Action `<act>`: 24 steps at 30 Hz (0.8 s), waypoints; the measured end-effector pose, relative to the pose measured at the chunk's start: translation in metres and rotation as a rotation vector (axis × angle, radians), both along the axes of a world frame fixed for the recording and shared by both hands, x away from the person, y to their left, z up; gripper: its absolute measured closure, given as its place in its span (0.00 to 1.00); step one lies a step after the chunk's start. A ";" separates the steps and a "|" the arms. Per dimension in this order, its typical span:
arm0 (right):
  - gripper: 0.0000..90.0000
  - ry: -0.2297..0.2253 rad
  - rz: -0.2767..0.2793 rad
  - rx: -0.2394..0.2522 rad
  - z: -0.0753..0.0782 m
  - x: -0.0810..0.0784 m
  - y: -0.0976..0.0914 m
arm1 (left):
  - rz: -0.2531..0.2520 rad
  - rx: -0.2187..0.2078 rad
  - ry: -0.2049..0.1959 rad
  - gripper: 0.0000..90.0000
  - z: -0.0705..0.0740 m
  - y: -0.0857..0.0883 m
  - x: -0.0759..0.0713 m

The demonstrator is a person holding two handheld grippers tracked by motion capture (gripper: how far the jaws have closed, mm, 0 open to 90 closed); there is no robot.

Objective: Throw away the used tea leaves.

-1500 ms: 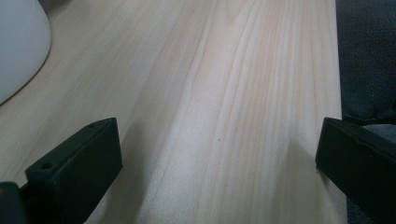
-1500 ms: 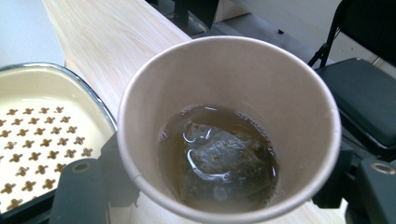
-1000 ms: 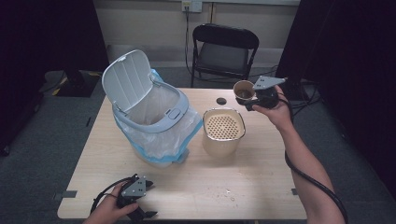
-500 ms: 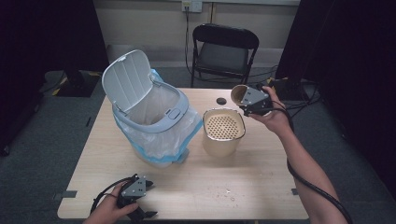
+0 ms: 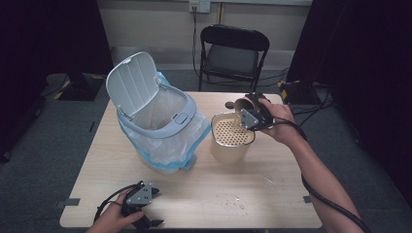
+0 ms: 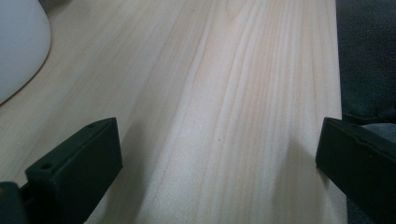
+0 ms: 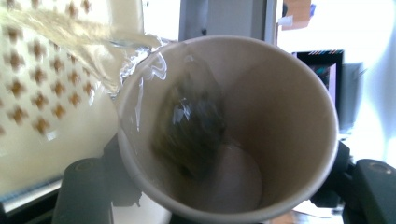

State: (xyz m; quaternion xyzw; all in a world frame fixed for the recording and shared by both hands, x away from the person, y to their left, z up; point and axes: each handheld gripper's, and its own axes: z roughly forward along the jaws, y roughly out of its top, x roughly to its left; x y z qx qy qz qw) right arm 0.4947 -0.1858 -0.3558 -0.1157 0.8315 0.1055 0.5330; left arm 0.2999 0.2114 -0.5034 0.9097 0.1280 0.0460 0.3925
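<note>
My right gripper [image 5: 252, 114] is shut on a brown paper cup [image 5: 243, 103], tipped on its side over a beige container with a perforated strainer top [image 5: 232, 138]. In the right gripper view the cup [image 7: 261, 116] has a dark tea bag [image 7: 191, 126] stuck to its inner wall, and pale liquid [image 7: 107, 46] runs from its rim onto the strainer [image 7: 46, 93]. My right gripper [image 7: 224, 186] has one jaw on each side of the cup. My left gripper [image 5: 145, 218] rests on the table near the front left edge. Its jaws stand wide apart, and my left gripper [image 6: 219, 158] holds nothing.
A grey-lidded bin [image 5: 160, 121] lined with a clear bag stands left of the strainer, lid [image 5: 132, 83] raised. A small dark cap [image 5: 229, 104] lies behind the cup. Crumbs [image 5: 238, 199] dot the wooden table [image 5: 272, 194]. A black folding chair [image 5: 233, 53] stands behind the table.
My right hand has carried the cup leftward from the table's back right to over the strainer and tipped it onto its side. The left hand stayed put.
</note>
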 end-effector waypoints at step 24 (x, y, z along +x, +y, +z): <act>0.33 0.316 -0.108 0.403 0.022 0.008 -0.007 | -0.001 0.000 0.000 0.00 0.000 0.000 0.000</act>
